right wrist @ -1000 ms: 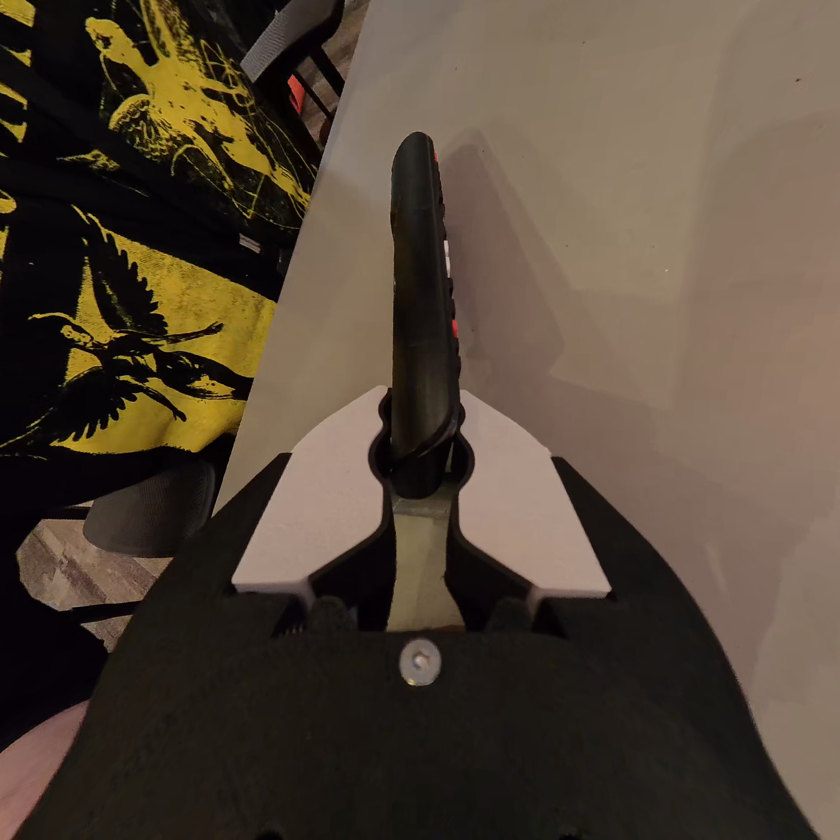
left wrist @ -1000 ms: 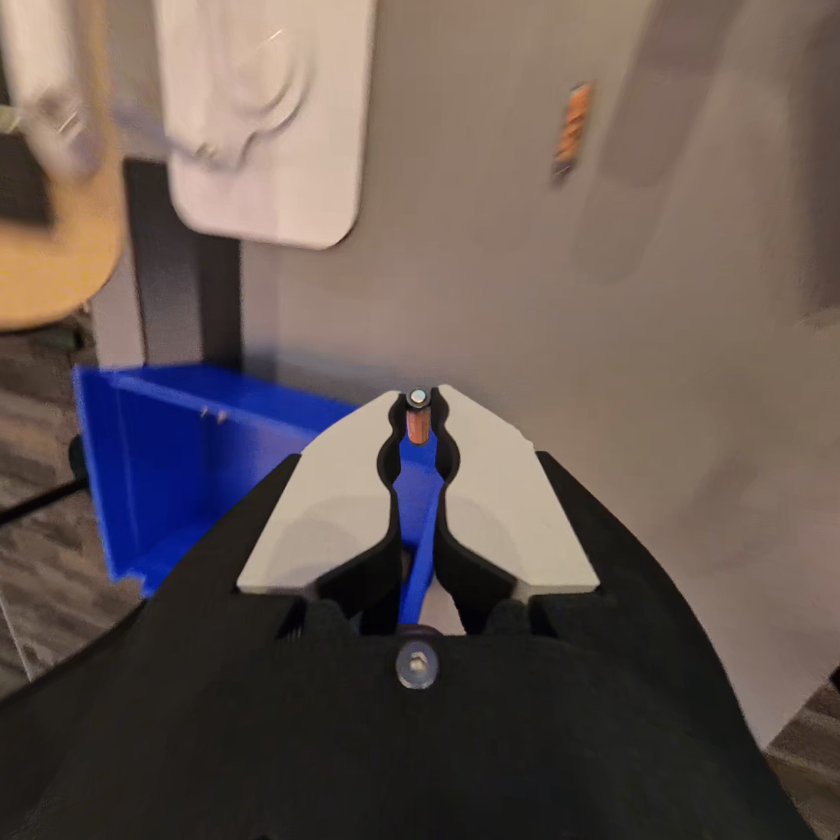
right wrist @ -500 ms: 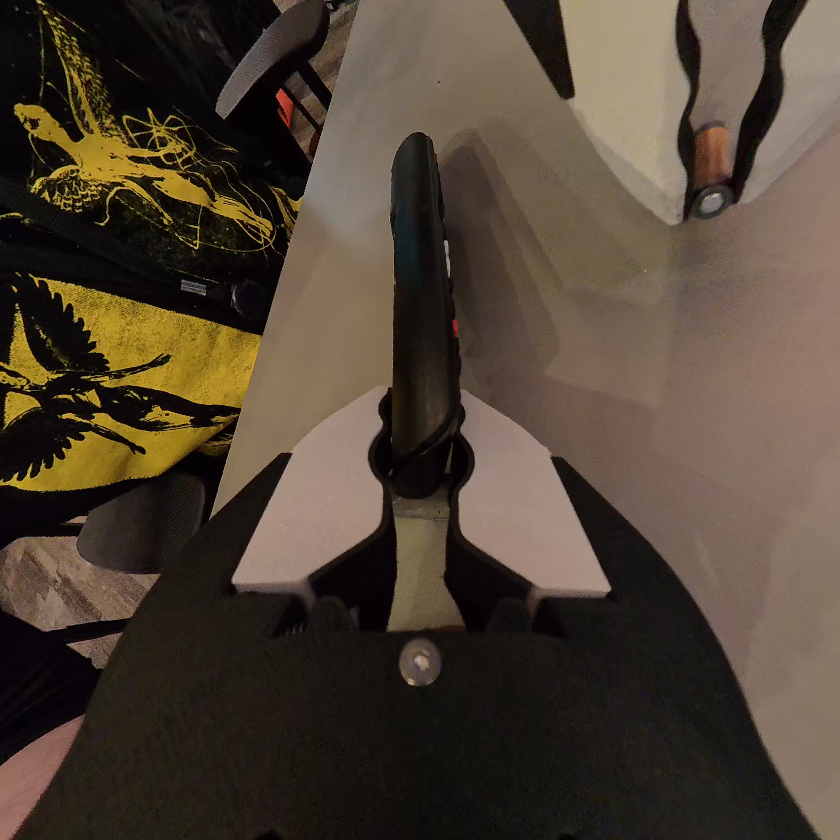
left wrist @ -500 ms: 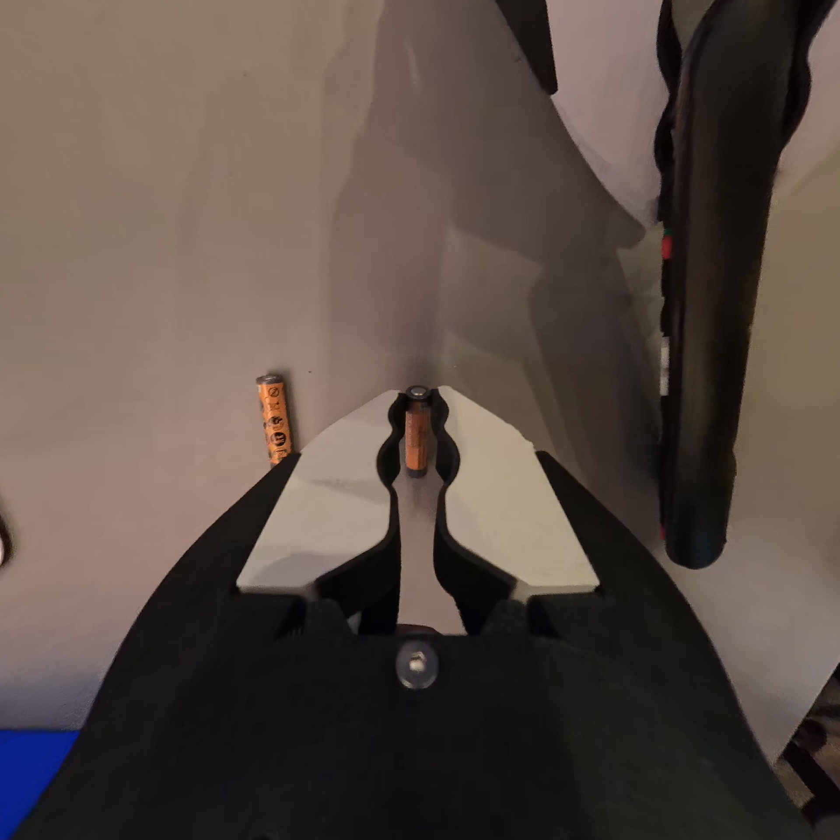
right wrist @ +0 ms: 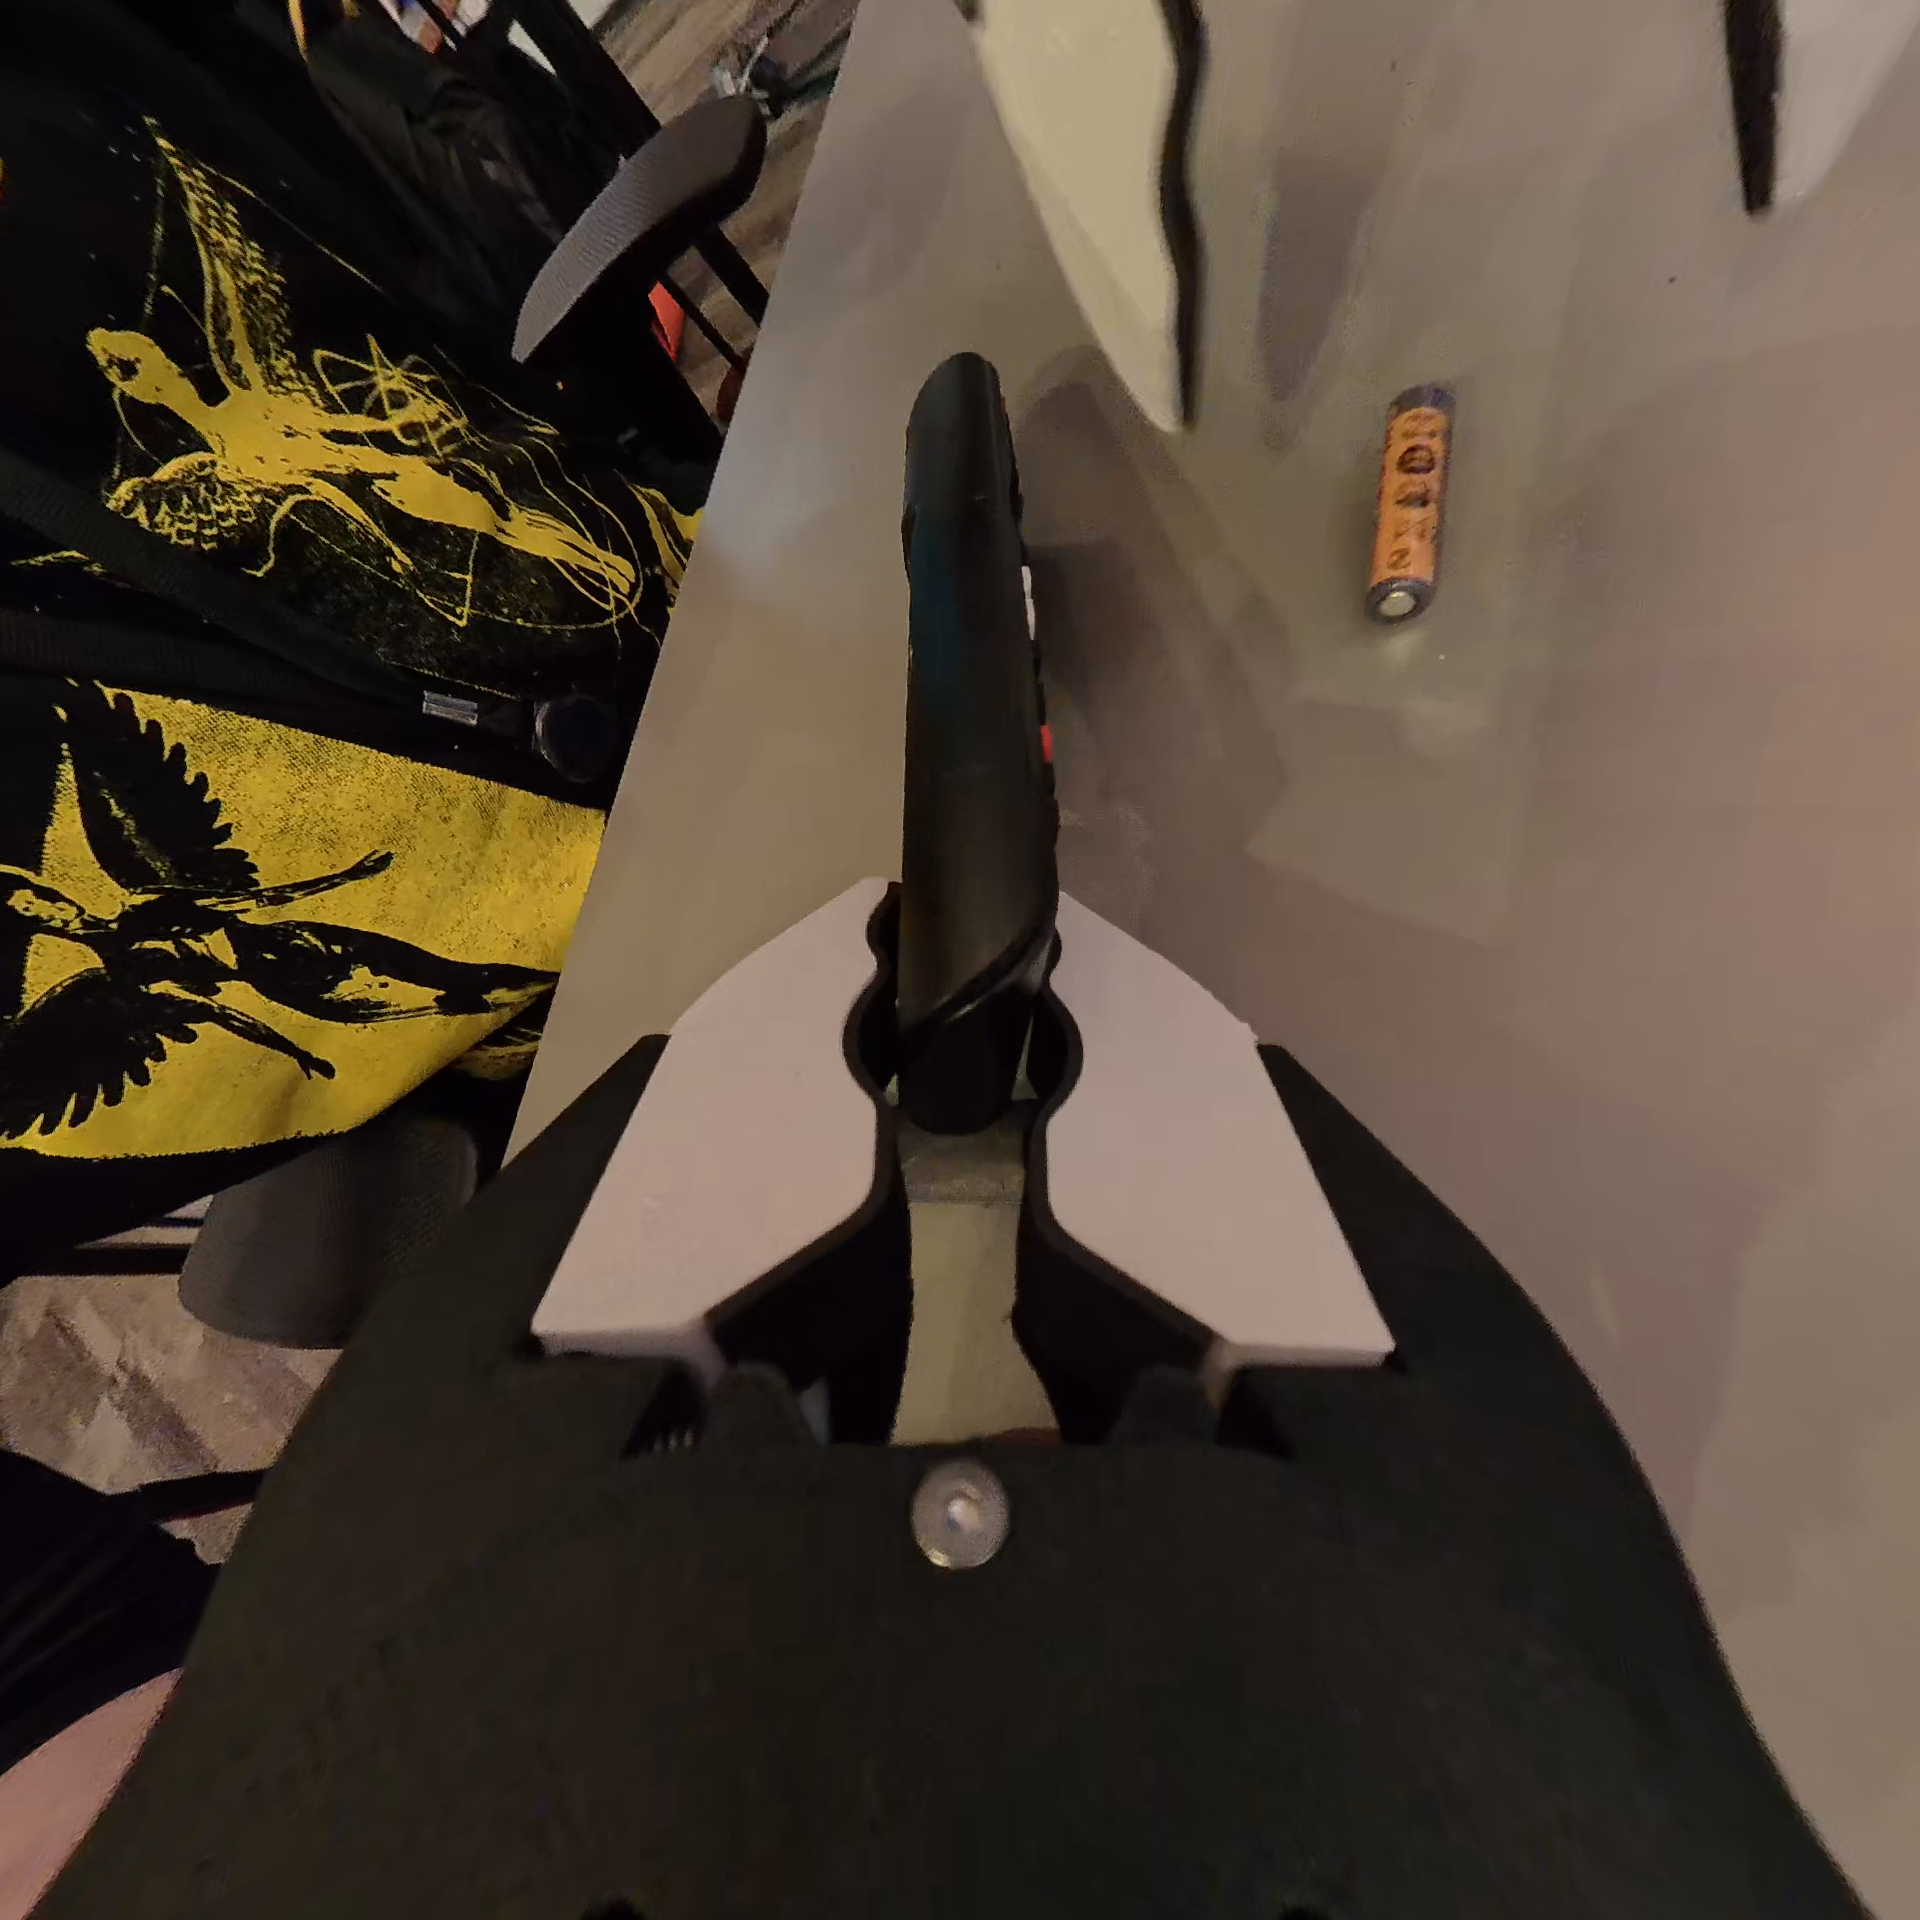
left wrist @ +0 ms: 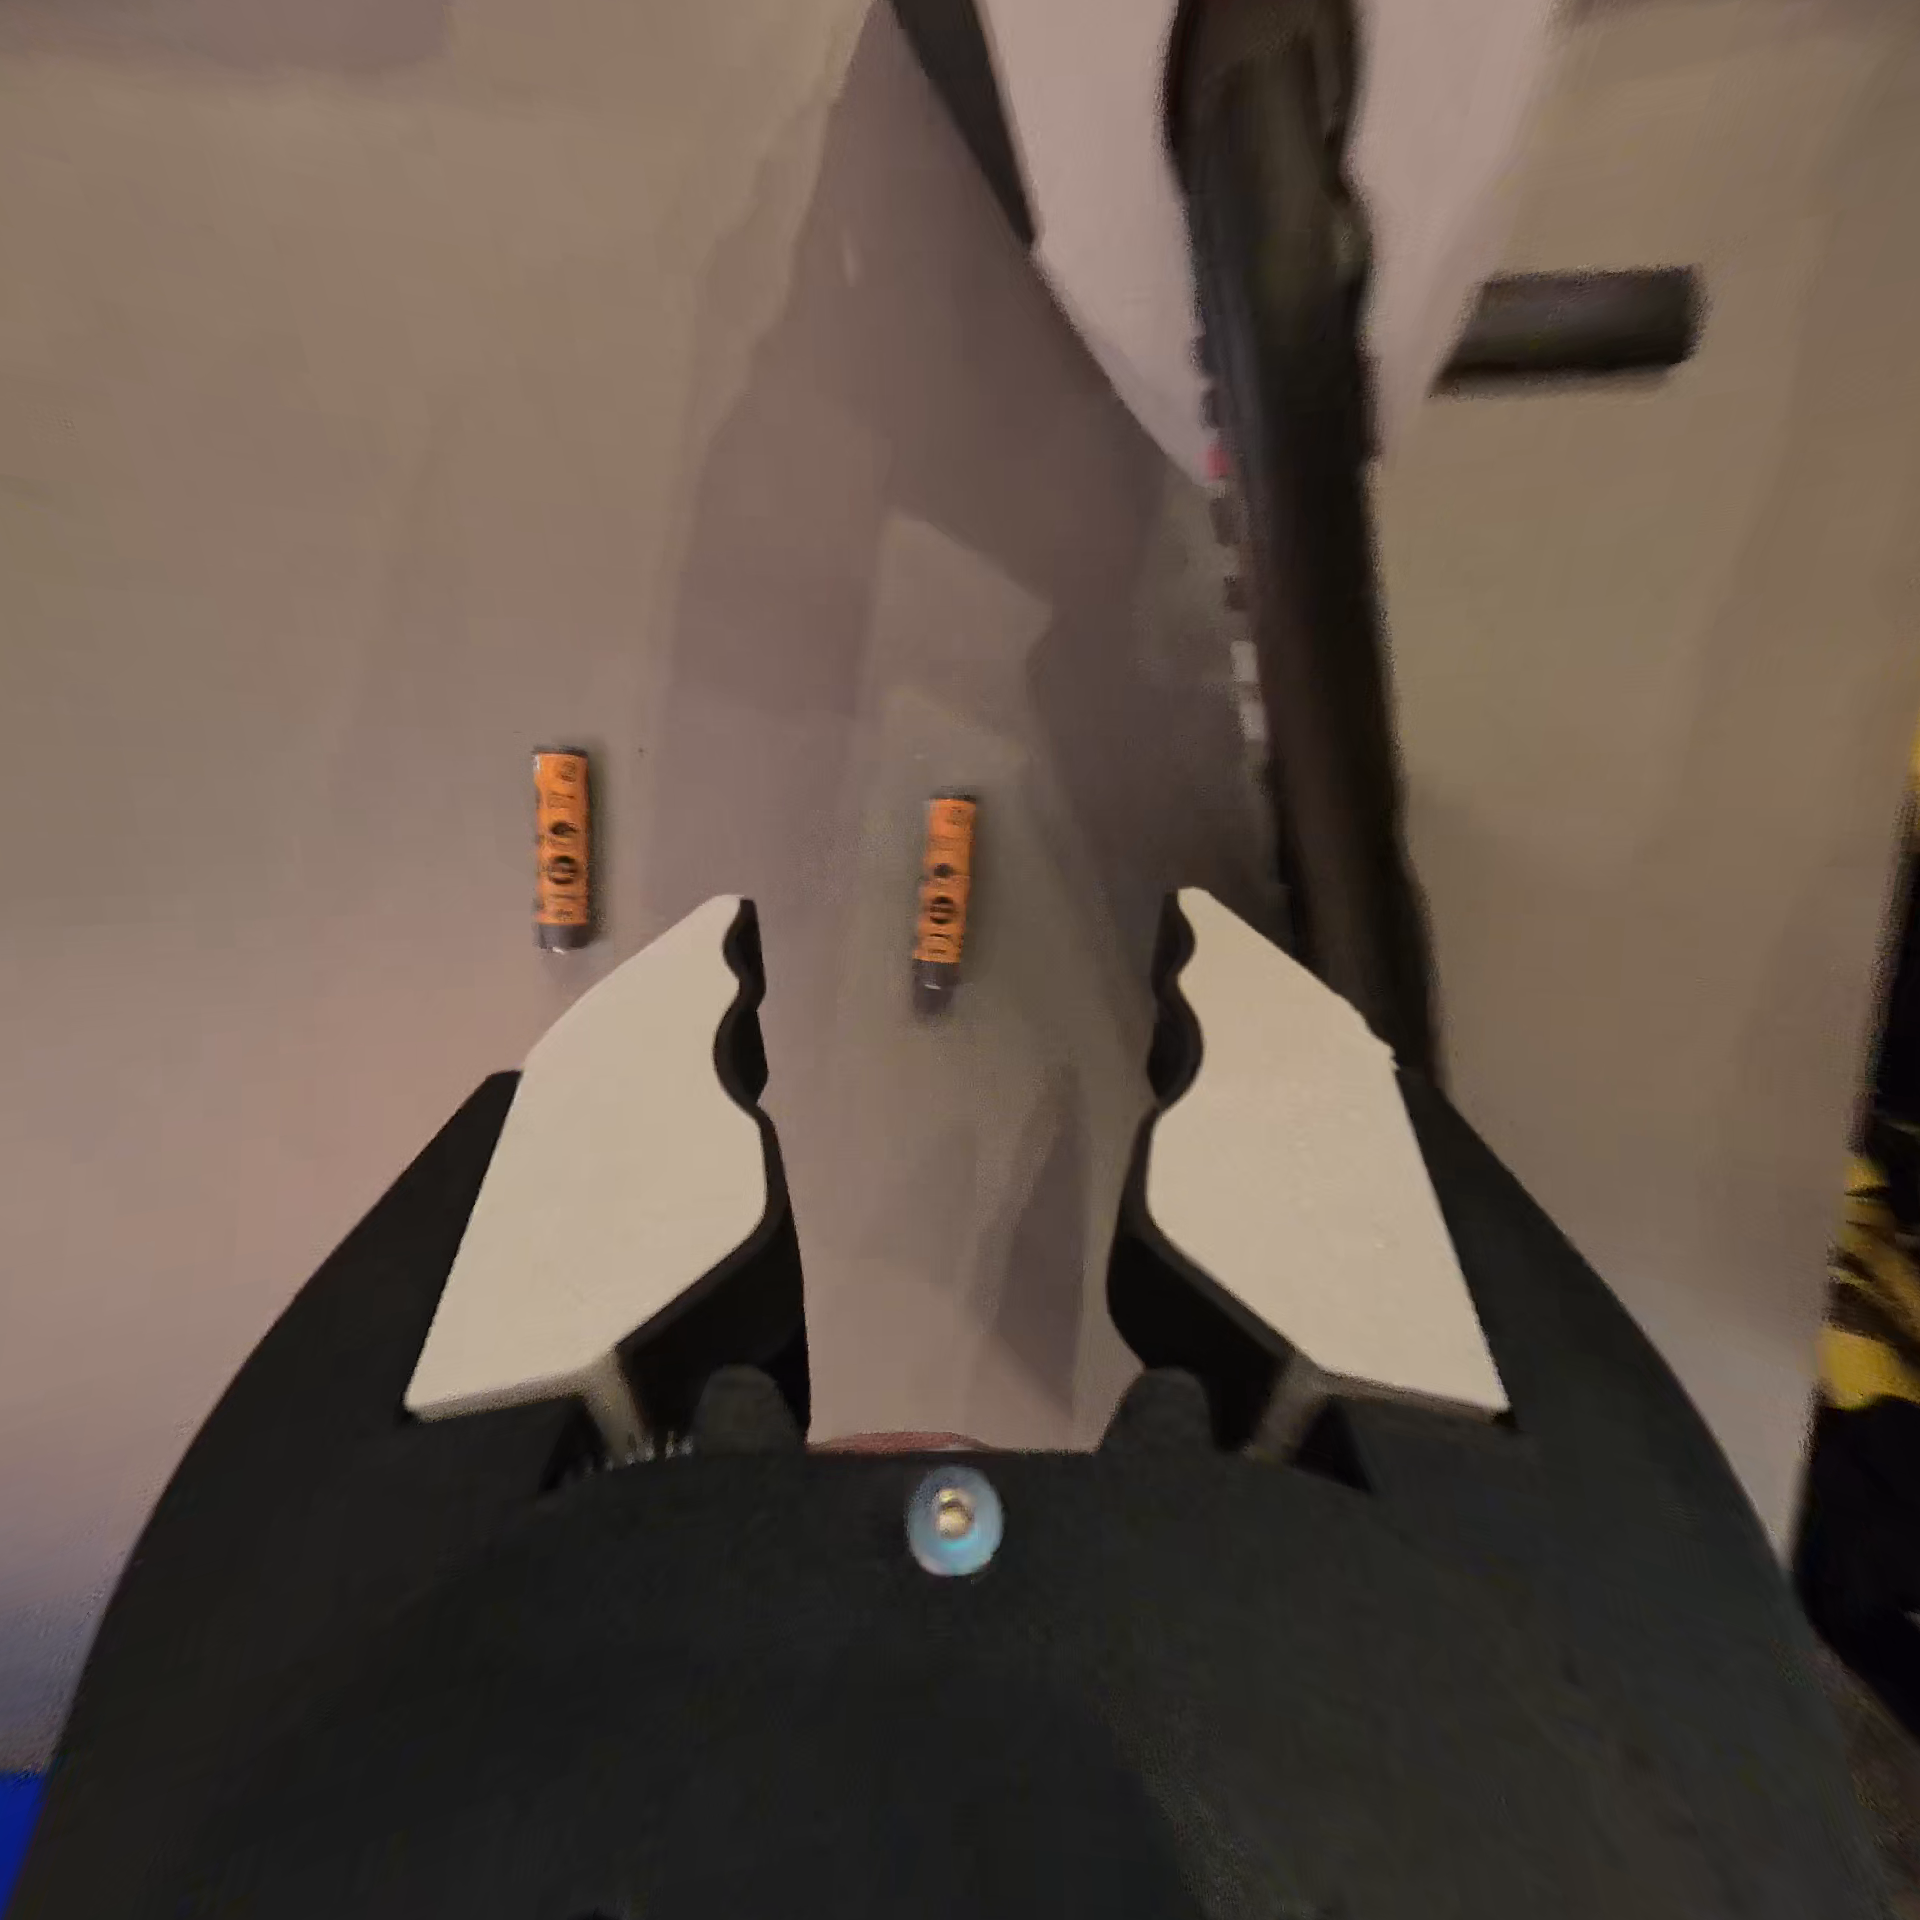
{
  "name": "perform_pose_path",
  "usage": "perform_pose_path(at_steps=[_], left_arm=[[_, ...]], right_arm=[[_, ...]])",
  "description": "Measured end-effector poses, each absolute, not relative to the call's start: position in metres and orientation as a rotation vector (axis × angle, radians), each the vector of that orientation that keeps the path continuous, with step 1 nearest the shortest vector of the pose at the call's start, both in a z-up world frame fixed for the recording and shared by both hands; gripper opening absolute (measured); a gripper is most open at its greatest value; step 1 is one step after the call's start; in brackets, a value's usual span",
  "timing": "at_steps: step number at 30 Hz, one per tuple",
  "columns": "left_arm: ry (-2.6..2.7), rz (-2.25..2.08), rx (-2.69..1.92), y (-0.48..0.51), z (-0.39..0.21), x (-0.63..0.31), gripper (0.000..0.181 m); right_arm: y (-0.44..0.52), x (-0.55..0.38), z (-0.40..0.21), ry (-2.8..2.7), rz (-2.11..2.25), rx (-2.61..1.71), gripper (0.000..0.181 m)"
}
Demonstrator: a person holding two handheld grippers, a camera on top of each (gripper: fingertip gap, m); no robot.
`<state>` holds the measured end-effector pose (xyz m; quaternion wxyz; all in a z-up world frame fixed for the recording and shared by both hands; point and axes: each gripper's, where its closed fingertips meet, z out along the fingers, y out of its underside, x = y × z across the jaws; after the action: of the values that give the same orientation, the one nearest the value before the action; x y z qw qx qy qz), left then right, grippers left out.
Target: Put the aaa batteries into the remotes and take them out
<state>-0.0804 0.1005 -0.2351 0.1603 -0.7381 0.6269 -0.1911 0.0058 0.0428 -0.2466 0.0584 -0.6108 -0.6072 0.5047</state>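
Observation:
Two orange AAA batteries lie on the grey table: one [left wrist: 561,847] to the left, one [left wrist: 943,902] just ahead of my open left gripper [left wrist: 961,925], which is empty above the table. My right gripper [right wrist: 966,925] is shut on a black remote [right wrist: 966,665], held on its edge with the buttons facing right. The remote also shows blurred in the left wrist view [left wrist: 1299,499]. One battery [right wrist: 1408,504] shows in the right wrist view, below the left gripper's fingers [right wrist: 1091,187].
A dark flat piece [left wrist: 1569,330] lies on the table [right wrist: 1558,935] beyond the remote. A person in a black and yellow shirt [right wrist: 260,727] sits at the table's left edge in the right wrist view. A chair [right wrist: 644,218] stands behind.
My left gripper has opened and let go of the battery, which now lies on the table next to the other one. The right gripper still holds the remote.

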Motion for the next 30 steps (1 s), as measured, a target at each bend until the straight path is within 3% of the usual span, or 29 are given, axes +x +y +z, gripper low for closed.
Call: perform_pose_path(at_steps=[6,9,10,11,15,17,18,23,30], left_arm=[[1.544,-0.868,-2.113,0.05,-0.227,-0.095,0.095],[1.367,-1.02,-2.073,0.041,-0.224,-0.089,0.076],[1.314,-1.076,-2.061,0.04,-0.22,-0.087,0.062],[1.271,-1.17,-2.043,0.035,-0.215,-0.086,0.035],[1.114,-1.261,-2.084,0.033,-0.215,-0.098,0.029],[1.041,-1.297,-2.152,0.029,-0.22,-0.11,0.029],[0.994,-1.327,-2.184,0.027,-0.222,-0.116,0.028],[0.803,-1.44,-2.322,0.013,-0.236,-0.151,0.028],[0.642,-1.582,-2.458,-0.009,-0.246,-0.175,0.029]], right_arm=[[0.048,-0.006,-0.222,-1.668,1.683,-1.754,0.019],[0.049,-0.019,-0.214,-1.588,1.75,-1.747,0.02],[0.049,-0.023,-0.212,-1.566,1.771,-1.745,0.02],[0.05,-0.028,-0.212,-1.544,1.772,-1.756,0.02],[0.057,-0.042,-0.211,-1.489,1.686,-1.771,0.021],[0.065,-0.045,-0.218,-1.536,1.524,-1.809,0.044],[0.072,-0.044,-0.222,-1.564,1.391,-1.814,0.045],[0.096,-0.051,-0.231,-1.778,0.817,-1.743,0.038],[0.104,-0.083,-0.25,-2.038,0.587,-1.704,0.027]])
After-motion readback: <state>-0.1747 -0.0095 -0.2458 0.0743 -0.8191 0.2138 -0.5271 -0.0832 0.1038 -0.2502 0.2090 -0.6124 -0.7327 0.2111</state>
